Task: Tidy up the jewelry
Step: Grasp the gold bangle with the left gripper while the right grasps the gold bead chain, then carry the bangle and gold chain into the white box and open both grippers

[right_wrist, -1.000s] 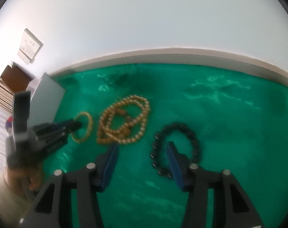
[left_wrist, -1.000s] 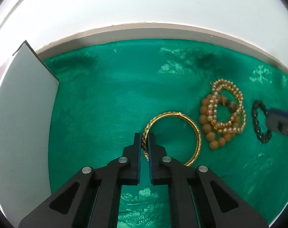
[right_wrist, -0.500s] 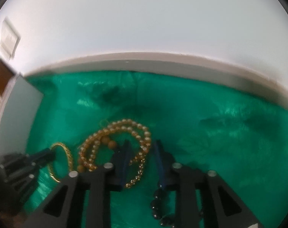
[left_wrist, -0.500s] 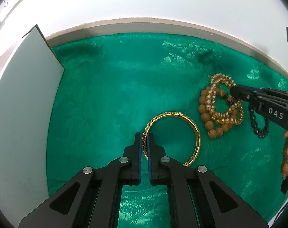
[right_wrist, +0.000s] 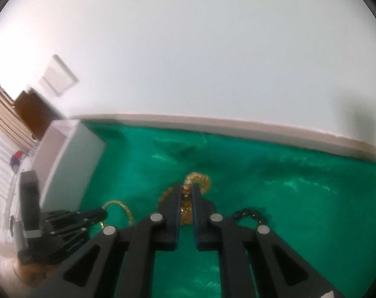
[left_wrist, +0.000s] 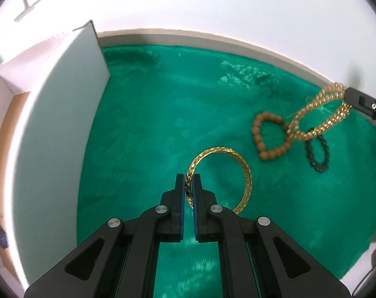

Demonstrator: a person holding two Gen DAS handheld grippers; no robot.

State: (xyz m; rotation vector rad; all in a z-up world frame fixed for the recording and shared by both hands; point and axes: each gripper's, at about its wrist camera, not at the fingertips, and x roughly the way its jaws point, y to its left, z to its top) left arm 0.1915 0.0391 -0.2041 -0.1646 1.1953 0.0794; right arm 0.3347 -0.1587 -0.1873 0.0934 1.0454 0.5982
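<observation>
A gold bangle [left_wrist: 246, 173] hangs just above the green cloth [left_wrist: 163, 124], pinched at its left rim by my left gripper [left_wrist: 188, 180], which is shut on it. My right gripper [right_wrist: 186, 188] is shut on a gold bead bracelet [left_wrist: 322, 114], lifted off the cloth and dangling at the right of the left wrist view. That bracelet [right_wrist: 198, 180] bunches between the right fingers. A tan wooden bead bracelet [left_wrist: 262, 136] and a black bead bracelet [left_wrist: 317, 154] lie flat on the cloth. The bangle [right_wrist: 123, 209] and left gripper [right_wrist: 98, 214] show at lower left of the right wrist view.
A white open box [left_wrist: 51, 136] stands at the left edge of the cloth, seen also as the box [right_wrist: 71, 156] in the right wrist view. A white wall with a beige ledge [left_wrist: 212, 39] bounds the back. A hand [right_wrist: 12, 270] holds the left gripper.
My right gripper moved from the black bracelet to the gold bead bracelet, shut on it and lifted it, leaving the tan beads on the cloth. The left gripper rose with the bangle, toward the box.
</observation>
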